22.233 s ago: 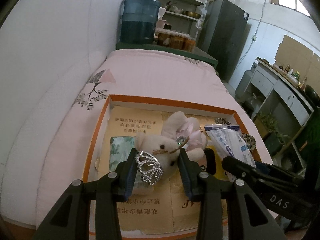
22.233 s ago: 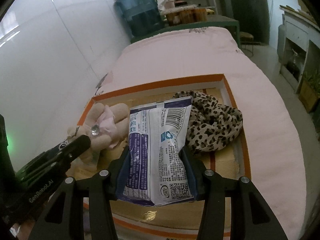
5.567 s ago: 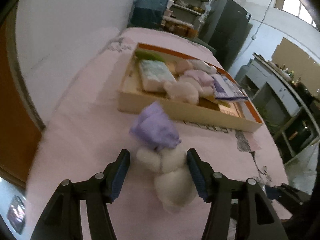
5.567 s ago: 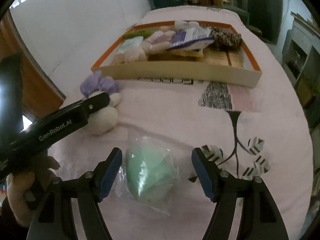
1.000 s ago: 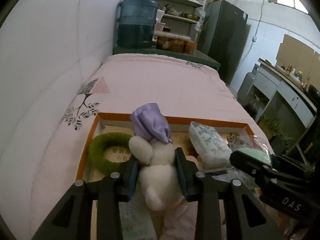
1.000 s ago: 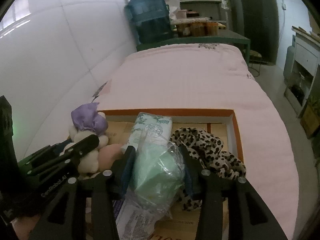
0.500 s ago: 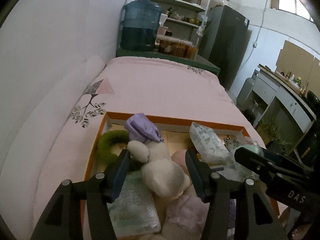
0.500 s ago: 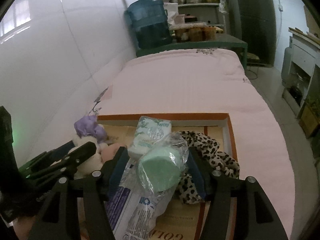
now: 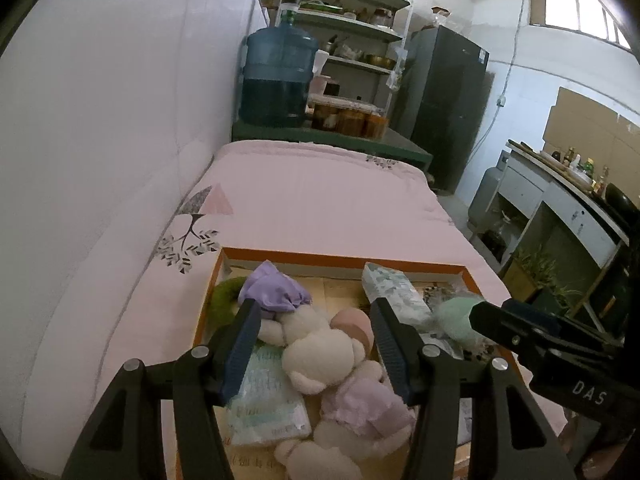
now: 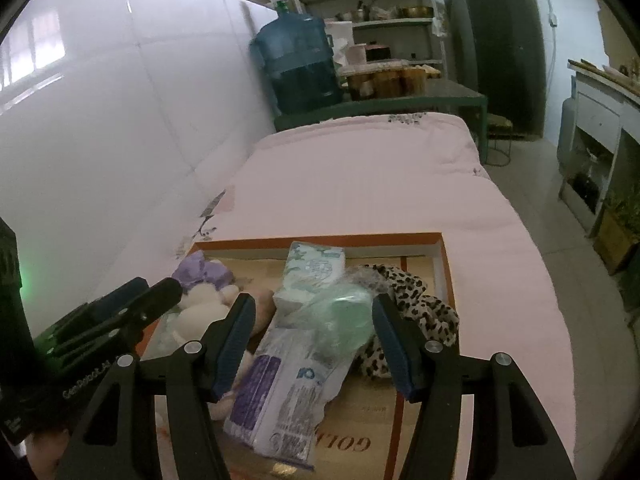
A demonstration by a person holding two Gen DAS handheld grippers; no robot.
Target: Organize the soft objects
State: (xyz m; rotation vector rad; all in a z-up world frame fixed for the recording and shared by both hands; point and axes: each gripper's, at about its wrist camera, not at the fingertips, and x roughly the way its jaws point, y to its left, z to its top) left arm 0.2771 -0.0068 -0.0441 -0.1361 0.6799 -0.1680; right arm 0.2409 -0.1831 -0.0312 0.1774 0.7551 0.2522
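An orange-rimmed cardboard tray (image 9: 344,261) lies on the pink bed. In it lies a white plush toy (image 9: 320,350) with a purple cap (image 9: 276,290). My left gripper (image 9: 314,320) is open above it, not touching. A green sponge in a clear bag (image 10: 344,314) lies on a purple-and-white packet (image 10: 280,396). My right gripper (image 10: 314,316) is open around it, fingers apart from it. The sponge also shows in the left wrist view (image 9: 456,316).
The tray (image 10: 446,256) also holds a green ring (image 9: 222,294), a tissue pack (image 9: 394,292), a leopard-print cloth (image 10: 420,304), a wipes pack (image 9: 264,400) and a pink-dressed plush (image 9: 360,408). A white wall runs along the left. A water jug (image 9: 278,80) and shelves stand beyond the bed.
Both grippers have opened and drawn back. The plush with the purple cap and the bagged green sponge were let go and now lie in the tray.
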